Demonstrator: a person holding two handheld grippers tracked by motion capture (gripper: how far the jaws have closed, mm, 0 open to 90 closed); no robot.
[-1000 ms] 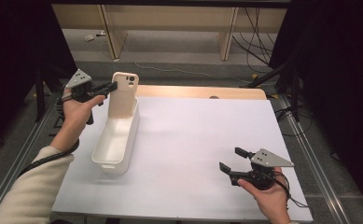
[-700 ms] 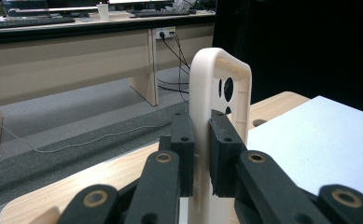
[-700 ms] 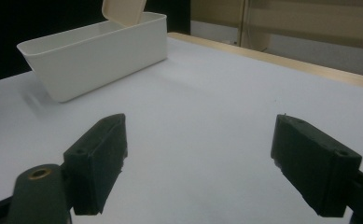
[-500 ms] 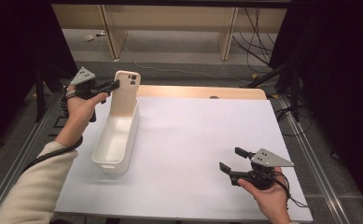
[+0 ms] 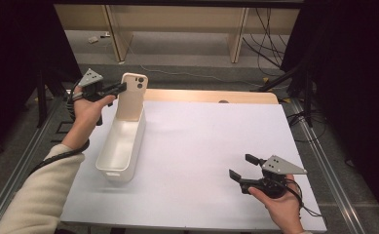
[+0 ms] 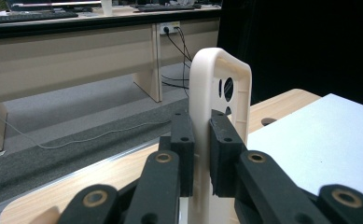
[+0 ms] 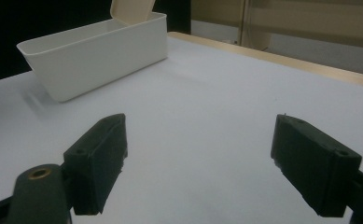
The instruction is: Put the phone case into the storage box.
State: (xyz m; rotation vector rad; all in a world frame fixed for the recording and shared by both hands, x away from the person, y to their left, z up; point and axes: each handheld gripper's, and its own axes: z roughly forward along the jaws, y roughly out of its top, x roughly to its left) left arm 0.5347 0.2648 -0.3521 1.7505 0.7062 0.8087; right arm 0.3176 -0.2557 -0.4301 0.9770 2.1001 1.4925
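The fingers of the left gripper [image 6: 201,158] stay closed on the phone case [image 5: 131,96], now slightly higher above the white bin [image 5: 121,146], so it seems a lift-out, while the right gripper [image 5: 249,176] waits open over the worktop [image 5: 201,141].

White bin [image 5: 121,146] blocks left side; mat [image 5: 211,146] (right) open.

Phone case [image 6: 219,121] bottom cut off at lower frame edge in left gripper view; in right gripper view its top is cut at upper edge. Bin [image 5: 121,146] hides its lower end.
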